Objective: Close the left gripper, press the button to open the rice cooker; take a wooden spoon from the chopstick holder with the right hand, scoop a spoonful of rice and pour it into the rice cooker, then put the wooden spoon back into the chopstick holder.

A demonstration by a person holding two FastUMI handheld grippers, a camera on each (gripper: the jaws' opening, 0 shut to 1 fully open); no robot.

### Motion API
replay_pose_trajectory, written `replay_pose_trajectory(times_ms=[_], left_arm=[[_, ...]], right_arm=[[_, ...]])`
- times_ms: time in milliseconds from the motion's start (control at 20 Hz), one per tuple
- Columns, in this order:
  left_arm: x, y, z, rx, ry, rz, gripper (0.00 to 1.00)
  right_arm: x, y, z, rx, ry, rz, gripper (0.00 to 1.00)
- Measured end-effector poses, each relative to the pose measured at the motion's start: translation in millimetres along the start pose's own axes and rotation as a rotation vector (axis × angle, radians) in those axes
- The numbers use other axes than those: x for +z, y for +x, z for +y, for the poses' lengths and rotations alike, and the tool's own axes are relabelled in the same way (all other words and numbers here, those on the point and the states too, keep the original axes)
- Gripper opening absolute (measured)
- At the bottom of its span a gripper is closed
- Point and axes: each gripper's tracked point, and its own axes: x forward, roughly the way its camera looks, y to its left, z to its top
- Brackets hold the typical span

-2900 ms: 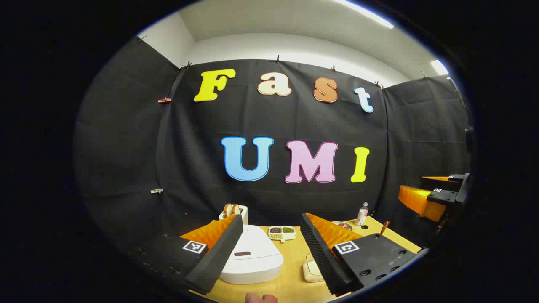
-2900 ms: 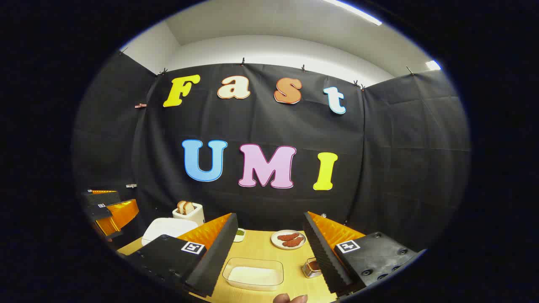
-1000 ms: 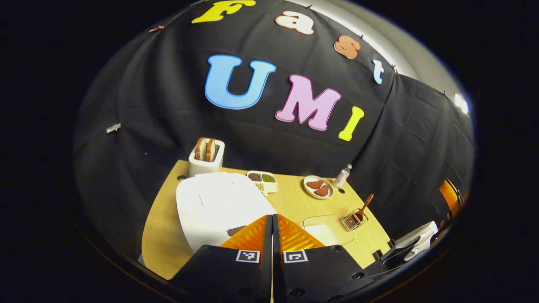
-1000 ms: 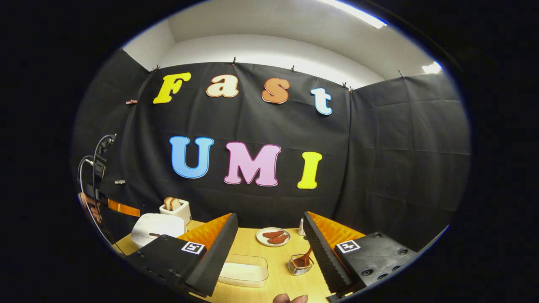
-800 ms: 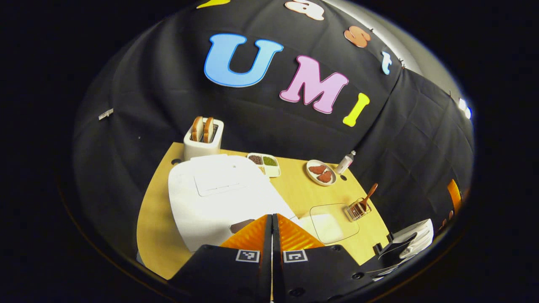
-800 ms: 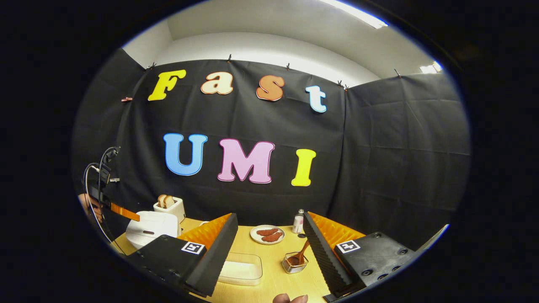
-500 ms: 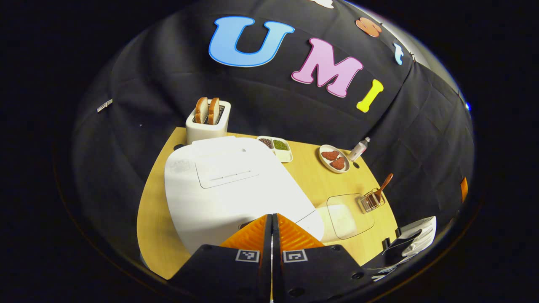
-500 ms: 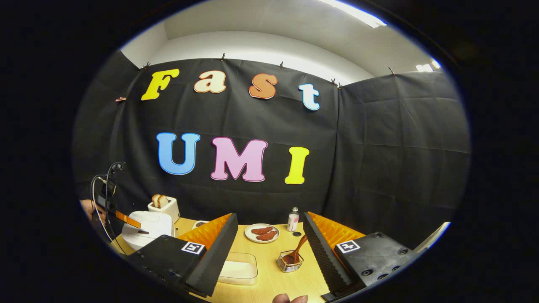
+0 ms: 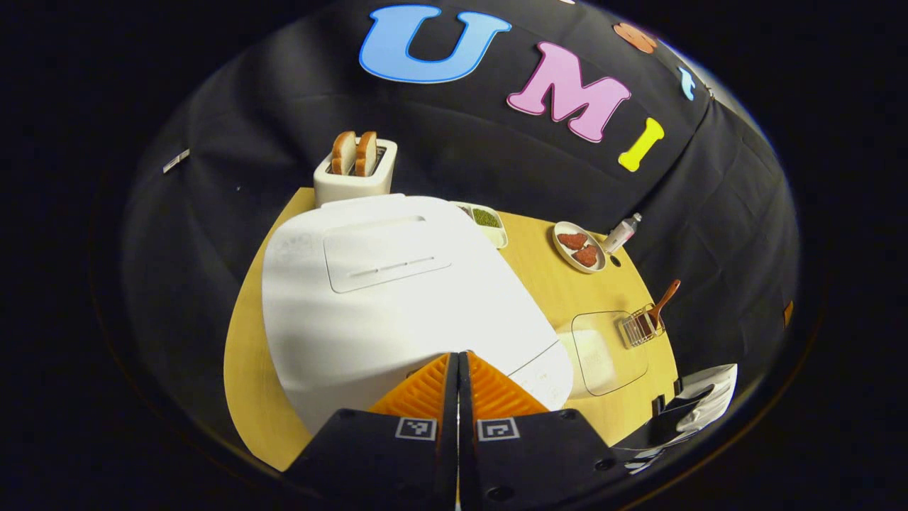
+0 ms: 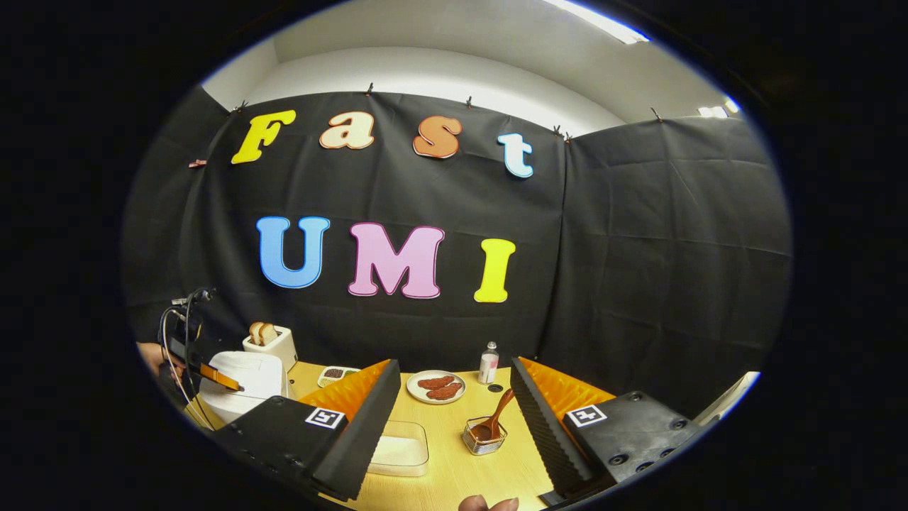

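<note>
Left gripper view: our left hand-held gripper (image 9: 457, 363), its 2 fingers pressed together, sits at the front edge of the closed white rice cooker (image 9: 397, 284). Right gripper view: our right hand-held gripper (image 10: 454, 397) hangs spread wide and empty above the surface (image 10: 454, 454); the wooden spoon (image 10: 496, 417) leans in the chopstick holder (image 10: 484, 440), beside the rice tray (image 10: 401, 448).
</note>
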Motion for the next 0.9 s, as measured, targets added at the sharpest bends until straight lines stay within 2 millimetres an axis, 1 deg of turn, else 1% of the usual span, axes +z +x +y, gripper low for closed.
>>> replay_pose_trajectory(times_ms=[50, 200, 350, 400, 500, 600, 650, 700, 750, 800, 850, 900], left_arm=[[-1, -1, 0, -0.001, 0.0, 0.007, 0.07], [5, -5, -2, 0.015, 0.03, -0.013, 0.07], [28, -23, -8, 0.046, 0.061, -0.114, 0.07], [39, -31, -11, 0.058, 0.074, -0.16, 0.07], [66, -50, -12, 0.102, 0.104, -0.278, 0.07], [98, -77, -8, 0.192, 0.153, -0.424, 0.08], [111, -93, -11, 0.235, 0.185, -0.499, 0.09], [125, -110, -19, 0.253, 0.219, -0.566, 0.1], [128, -120, -32, 0.259, 0.242, -0.613, 0.1], [133, -134, -43, 0.257, 0.264, -0.645, 0.22], [137, -141, -46, 0.278, 0.285, -0.679, 0.26], [141, -149, -49, 0.309, 0.309, -0.705, 0.5]], right_arm=[[-2, 0, 0, 0.0, 0.003, 0.003, 0.97], [-2, -1, -1, -0.001, 0.002, 0.004, 0.97], [0, -1, -5, -0.009, -0.002, 0.0, 0.97], [0, 0, -6, -0.01, -0.004, -0.001, 0.97], [0, -1, -5, -0.008, -0.003, 0.0, 0.97], [-1, -2, -5, -0.004, -0.004, 0.002, 0.97], [-2, -2, -5, -0.003, -0.007, 0.002, 0.97], [-3, -2, -4, -0.001, -0.009, 0.006, 0.97], [-5, -3, -4, 0.0, -0.011, 0.01, 0.97], [-5, -4, -4, 0.001, -0.01, 0.014, 0.97], [-6, -4, -6, 0.0, -0.007, 0.016, 0.97], [-6, -5, -7, -0.002, -0.003, 0.017, 0.97]])
